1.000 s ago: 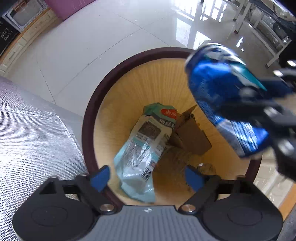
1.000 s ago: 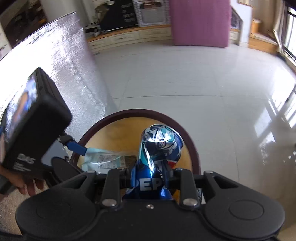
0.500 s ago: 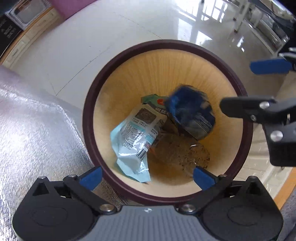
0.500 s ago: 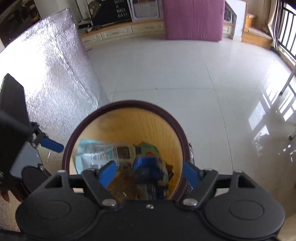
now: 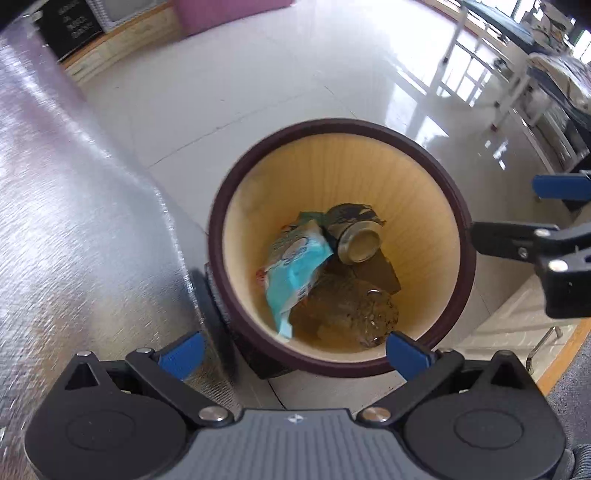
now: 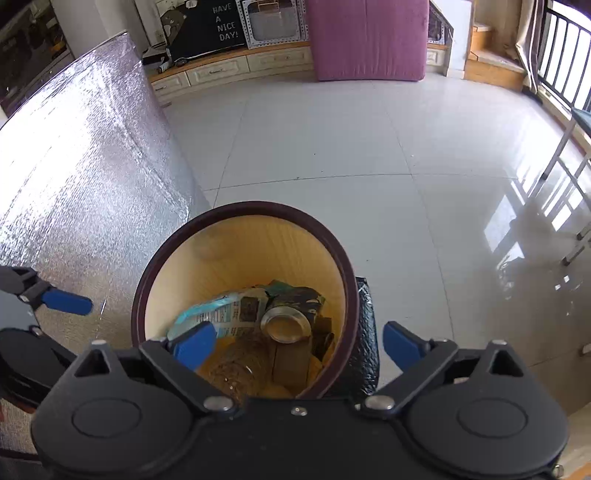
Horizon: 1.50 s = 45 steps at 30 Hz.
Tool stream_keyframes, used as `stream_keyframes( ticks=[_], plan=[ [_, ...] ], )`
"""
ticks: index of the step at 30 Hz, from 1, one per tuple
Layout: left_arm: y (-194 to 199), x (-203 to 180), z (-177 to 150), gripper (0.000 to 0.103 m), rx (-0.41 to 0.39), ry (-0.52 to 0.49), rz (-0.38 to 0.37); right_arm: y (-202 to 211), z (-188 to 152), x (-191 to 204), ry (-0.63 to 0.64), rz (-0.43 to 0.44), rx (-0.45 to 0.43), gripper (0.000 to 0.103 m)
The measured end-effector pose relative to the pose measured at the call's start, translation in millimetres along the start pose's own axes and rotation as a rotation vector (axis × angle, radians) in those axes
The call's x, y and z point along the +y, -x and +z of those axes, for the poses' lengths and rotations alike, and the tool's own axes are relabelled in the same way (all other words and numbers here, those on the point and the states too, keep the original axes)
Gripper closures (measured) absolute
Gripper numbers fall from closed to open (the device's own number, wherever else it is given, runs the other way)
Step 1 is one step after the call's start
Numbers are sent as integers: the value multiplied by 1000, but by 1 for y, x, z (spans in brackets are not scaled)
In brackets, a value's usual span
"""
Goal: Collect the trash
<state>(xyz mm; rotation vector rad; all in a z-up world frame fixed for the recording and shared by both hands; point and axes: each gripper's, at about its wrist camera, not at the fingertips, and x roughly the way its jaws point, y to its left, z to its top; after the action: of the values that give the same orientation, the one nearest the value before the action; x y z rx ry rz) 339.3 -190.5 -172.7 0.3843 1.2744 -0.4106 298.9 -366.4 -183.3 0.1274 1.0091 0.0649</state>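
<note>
From the left wrist: looking steeply down into a round bin [image 5: 458, 206] with a dark rim and pale yellow wall. At the bottom, a dented can [image 5: 356, 236] on its side, open end up, touching a light-blue wrapper [image 5: 295, 273] — printing too blurred to read. Brown scraps [image 5: 351, 306] underneath, hard to identify. Left gripper [image 5: 293, 352] above the near rim, jaws wide apart, nothing between them. Right gripper [image 5: 517, 214] cut off at the right edge. Silver foil surface [image 5: 74, 221] smeared by blur.

From the right wrist: right gripper [image 6: 295, 343] tilted down over the bin [image 6: 347, 266], jaws opening, nothing between them — can [image 6: 286, 325] and wrapper [image 6: 207, 314] far below. Only one blue finger [image 6: 66, 301] of the left gripper in view, at the left edge. Seen only here: purple mattress [image 6: 369, 37] and a sign reading "HAVE A NICE DAY!" [image 6: 225, 26].
</note>
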Motion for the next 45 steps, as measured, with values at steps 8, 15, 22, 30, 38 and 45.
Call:
stream_keyframes(
  ticks=[8,15,22,30,38,45],
  plan=[
    [48,8,-19,0,-105,92,-26,43,0,14,36,-4,-51,2],
    [102,15,-46,0,-226,151,-27,87,-6,20,59,-29,-109,0],
    [159,14,-76,0,-358,216,-3,141,-18,20,53,-25,-195,0],
    [216,8,-107,0,-487,253,-20,208,-28,28,53,-11,-309,0],
    [244,2,-141,0,-570,285,-10,247,-57,40,28,9,-338,0],
    [261,1,-169,0,-622,314,23,259,-77,48,7,-9,-352,0]
  ],
)
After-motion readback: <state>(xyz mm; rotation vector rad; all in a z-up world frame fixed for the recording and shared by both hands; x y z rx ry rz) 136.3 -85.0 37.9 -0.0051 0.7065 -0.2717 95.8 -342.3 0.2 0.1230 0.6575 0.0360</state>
